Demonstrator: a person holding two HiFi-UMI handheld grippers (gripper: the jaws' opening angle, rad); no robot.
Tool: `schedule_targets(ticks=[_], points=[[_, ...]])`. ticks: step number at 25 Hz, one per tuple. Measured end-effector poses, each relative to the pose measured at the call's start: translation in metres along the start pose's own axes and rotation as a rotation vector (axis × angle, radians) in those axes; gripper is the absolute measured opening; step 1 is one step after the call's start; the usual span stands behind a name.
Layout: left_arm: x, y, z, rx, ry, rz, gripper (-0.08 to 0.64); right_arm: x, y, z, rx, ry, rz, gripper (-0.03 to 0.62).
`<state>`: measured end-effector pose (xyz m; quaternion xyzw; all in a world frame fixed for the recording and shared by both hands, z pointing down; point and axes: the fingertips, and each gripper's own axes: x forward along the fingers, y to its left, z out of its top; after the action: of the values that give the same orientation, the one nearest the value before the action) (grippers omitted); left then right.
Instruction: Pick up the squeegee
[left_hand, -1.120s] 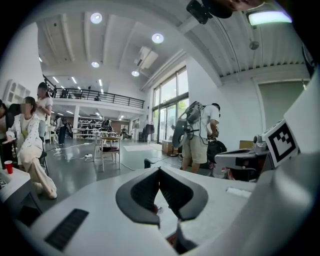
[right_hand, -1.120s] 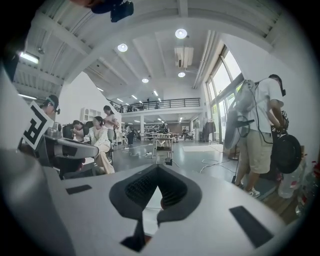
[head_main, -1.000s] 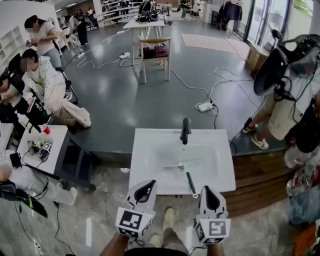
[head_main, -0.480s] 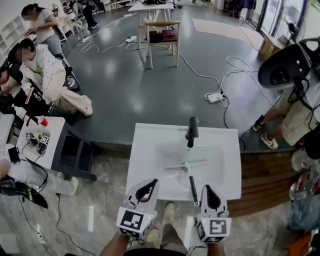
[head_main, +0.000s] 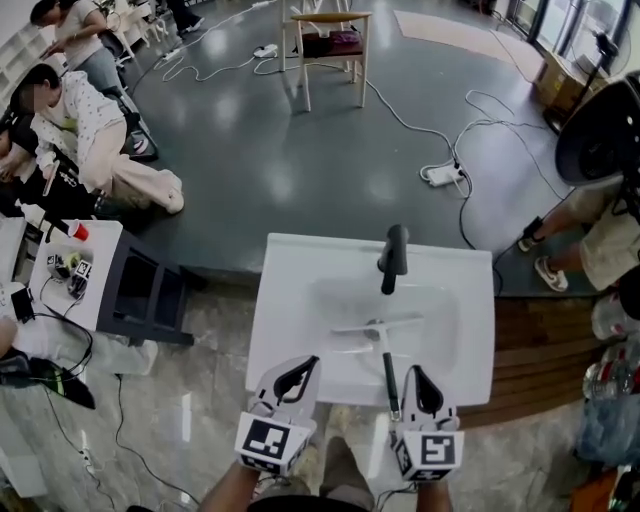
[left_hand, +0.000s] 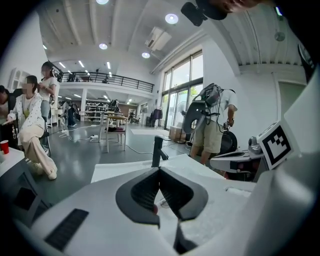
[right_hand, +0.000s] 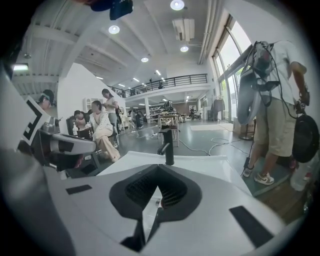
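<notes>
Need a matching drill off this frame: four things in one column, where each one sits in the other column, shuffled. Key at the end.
Things
1. squeegee
2. faucet
3. wooden chair
4. red cup

Places
A. on the white side table, far left in the head view
B. lying in the sink basin, dark handle toward the near rim
C. on the grey floor, well beyond the basin
D. upright at the basin's far rim

Pairs: 1-B; 2-D; 3-C; 4-A
</notes>
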<state>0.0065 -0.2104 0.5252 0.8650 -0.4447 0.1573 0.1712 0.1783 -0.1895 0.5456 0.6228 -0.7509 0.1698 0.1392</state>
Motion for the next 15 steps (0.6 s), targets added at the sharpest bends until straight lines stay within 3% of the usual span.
schedule_targets(ticks=[4,15], points=[[0.014,0.008,-0.01,0.011,-0.016,0.007,0.002,0.016,-0.002,-0.018,-0.009,0.036,0.018,-0.002],[0.033,0.025,-0.037,-0.038,0.061,0.032,0.002,0.059,-0.002,-0.056,-0.042,0.18,0.043,0.0]])
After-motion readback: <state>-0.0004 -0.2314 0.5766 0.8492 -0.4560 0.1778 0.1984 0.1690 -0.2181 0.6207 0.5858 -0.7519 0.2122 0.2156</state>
